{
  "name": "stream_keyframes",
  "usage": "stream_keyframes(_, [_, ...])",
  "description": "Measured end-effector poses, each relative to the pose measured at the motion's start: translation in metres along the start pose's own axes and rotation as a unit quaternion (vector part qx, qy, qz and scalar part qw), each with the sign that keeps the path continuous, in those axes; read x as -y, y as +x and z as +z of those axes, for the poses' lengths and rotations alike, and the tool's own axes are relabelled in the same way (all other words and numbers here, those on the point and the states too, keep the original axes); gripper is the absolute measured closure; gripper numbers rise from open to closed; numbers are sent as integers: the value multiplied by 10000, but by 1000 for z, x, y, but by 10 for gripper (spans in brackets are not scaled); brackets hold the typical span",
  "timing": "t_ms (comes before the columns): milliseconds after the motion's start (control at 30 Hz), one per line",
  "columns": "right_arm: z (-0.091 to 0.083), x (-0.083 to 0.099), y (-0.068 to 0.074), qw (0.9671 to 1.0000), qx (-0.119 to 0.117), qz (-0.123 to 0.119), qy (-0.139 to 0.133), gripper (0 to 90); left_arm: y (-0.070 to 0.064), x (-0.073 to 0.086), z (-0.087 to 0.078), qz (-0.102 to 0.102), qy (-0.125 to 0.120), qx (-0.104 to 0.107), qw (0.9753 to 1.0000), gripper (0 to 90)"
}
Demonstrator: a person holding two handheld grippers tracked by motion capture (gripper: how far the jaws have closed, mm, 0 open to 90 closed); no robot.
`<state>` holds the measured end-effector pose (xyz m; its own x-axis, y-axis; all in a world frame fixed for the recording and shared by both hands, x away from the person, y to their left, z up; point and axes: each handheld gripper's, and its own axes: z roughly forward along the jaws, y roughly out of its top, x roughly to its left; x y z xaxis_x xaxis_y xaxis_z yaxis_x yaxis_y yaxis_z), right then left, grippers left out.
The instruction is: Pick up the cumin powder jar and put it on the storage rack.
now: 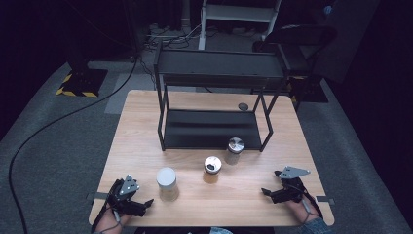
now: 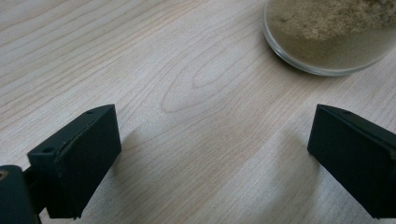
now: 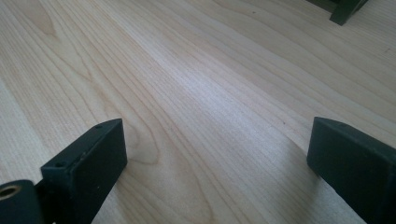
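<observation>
white-lidded jar [image 1: 167, 184] just beside the wide-open, empty left gripper [image 1: 141, 205], seemingly untouched

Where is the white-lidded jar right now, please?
In the high view, the white-lidded jar stands near the table's front edge, left of centre, just right of the left gripper.

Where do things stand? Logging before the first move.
Left gripper and right gripper open, empty, low over the table. Three jars untouched; white-lidded jar nearest left. Nothing between.
</observation>
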<state>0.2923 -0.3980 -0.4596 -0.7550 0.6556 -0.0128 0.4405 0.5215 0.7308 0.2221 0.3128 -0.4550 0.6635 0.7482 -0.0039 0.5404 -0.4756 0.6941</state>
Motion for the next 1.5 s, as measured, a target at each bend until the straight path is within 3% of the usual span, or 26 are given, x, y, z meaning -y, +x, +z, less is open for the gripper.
stream_keyframes(400, [0,0,0,10000,1,2,0,46,0,-1,0,-13,24,-3,10000,26])
stream_keyframes(567, [0,0,0,10000,-2,-1,0,46,2,-7,-3,8,146,80,9999,53])
stream_keyframes(700, [0,0,0,10000,-2,1,1,46,1,-7,-12,-85,-48,124,9999,52])
stream_keyframes(900, [0,0,0,10000,-1,0,0,46,0,-10,-26,-58,-278,269,9992,60])
stream_keyframes(1100, [0,0,0,10000,0,0,0,46,3,-10,-37,-284,-606,503,9965,61])
stream_keyframes(1300, [0,0,0,10000,-1,-2,-3,46,1,-13,-49,-251,-855,581,9943,62])
stream_keyframes(1500, [0,0,0,10000,0,-4,-4,46,-4,-20,-55,-110,-925,640,9936,65])
